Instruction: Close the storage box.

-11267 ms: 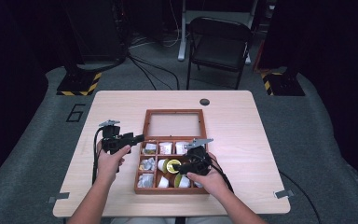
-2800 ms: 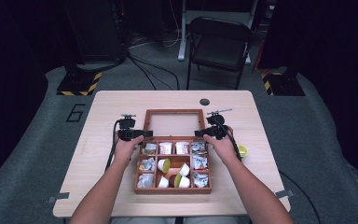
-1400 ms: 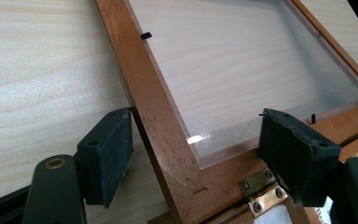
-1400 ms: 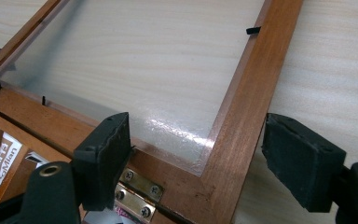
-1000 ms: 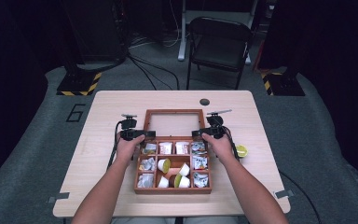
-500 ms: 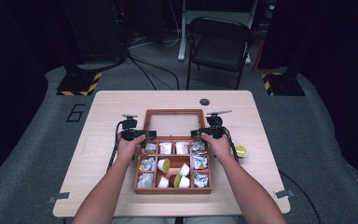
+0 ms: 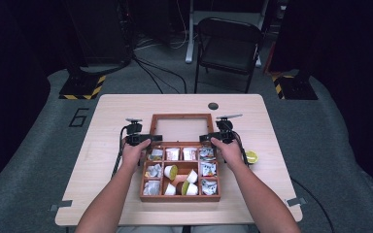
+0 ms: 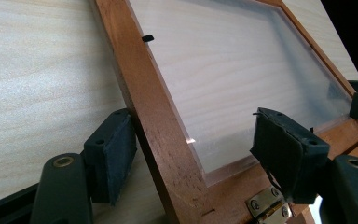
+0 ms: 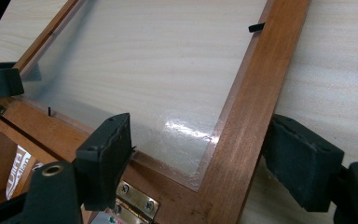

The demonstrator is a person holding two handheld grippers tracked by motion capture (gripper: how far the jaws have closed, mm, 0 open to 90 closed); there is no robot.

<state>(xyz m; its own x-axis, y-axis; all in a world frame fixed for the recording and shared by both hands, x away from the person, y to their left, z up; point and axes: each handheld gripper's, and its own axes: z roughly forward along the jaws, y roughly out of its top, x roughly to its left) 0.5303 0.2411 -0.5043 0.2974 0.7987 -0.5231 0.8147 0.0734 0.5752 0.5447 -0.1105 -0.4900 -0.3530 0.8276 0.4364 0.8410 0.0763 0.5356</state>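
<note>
So this is the lid-closing bit. The wooden box (image 7: 180, 171) is sitting in the middle of the worktop (image 7: 107, 121), its compartments packed with sachets and little pods, and its glazed lid (image 7: 180, 128) is lying flung open flat on the far side, hinged to the box's back edge.

The left gripper (image 7: 151, 138) is straddling the lid's left rail near the hinge. In the left gripper view its fingers (image 8: 114, 156) have just been closing in: the outer pad is looking like it's touching the outside of the wood, but the inner one is hanging over the clear pane with a gap, so I'm not calling that a grip yet.

The right gripper (image 7: 205, 138) is doing the mirror image on the right rail. Its fingers (image 9: 105, 158) have just been easing in as well, yet both pads are standing clear of the frame, so they're apart with the wood between them.

My read: both hands are lining up to pinch the side rails. Next move is needing a firm clamp on both sides at once, then an even lift so the lid is swinging up on its brass hinge (image 9: 137, 199) and over the compartments without twisting.

There's also a small yellow-green pod (image 7: 251, 156) sitting on the worktop right of the box.
</note>
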